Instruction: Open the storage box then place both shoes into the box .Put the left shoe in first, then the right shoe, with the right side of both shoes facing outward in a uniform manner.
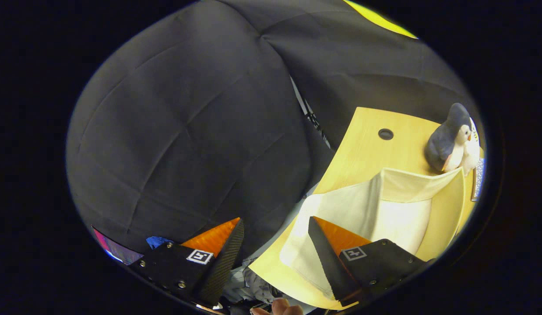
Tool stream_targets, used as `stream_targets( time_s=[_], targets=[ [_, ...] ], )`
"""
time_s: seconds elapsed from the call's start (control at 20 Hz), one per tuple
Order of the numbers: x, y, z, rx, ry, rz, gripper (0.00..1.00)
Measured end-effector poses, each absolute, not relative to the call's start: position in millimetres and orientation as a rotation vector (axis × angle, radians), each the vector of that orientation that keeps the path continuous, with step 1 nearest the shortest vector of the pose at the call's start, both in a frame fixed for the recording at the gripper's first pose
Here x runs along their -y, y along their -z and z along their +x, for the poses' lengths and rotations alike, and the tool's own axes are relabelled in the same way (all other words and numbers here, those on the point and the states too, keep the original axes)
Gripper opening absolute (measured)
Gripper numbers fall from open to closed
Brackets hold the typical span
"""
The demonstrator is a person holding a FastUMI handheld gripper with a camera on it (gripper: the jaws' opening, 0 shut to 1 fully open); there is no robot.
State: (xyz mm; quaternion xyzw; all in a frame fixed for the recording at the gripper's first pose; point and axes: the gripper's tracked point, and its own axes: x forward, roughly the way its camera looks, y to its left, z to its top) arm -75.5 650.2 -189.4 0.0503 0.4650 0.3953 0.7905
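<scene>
Two fingers of the gripper (pixel 275 232) are standing wide apart, holding nothing, while the cream storage box (pixel 376 210) is lying just beyond the right finger on the wooden table (pixel 363 144); opening seems next, needing a turn toward its lid

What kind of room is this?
Probably a recording booth, not a home: black cloth walls surround a small wooden table holding a cream fabric storage box and a plush penguin. The hand-held gripper is open.

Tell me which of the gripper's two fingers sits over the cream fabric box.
The right finger: its tip overlaps the cream fabric box on the wooden table. The left finger stands against the black cloth wall. The gripper is open.
</scene>
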Motion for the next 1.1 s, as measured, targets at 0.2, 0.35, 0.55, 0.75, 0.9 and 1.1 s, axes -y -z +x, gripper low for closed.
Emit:
stream_targets(
  time_s=[0.2,0.35,0.55,0.75,0.9,1.1],
  targets=[
    [-594.0,150.9,-57.0,-0.958,-0.836,0.110,0.91],
    [-552.6,135.1,-40.6,-0.927,-0.801,0.128,0.91],
    [-482.6,115.0,-18.5,-0.869,-0.746,0.127,0.91],
    [-416.8,107.5,-8.2,-0.829,-0.681,0.121,0.91],
    [-370.6,115.1,-5.1,-0.834,-0.631,0.105,0.91],
    [-312.1,148.1,-8.8,-0.883,-0.565,0.087,0.91]
  ],
)
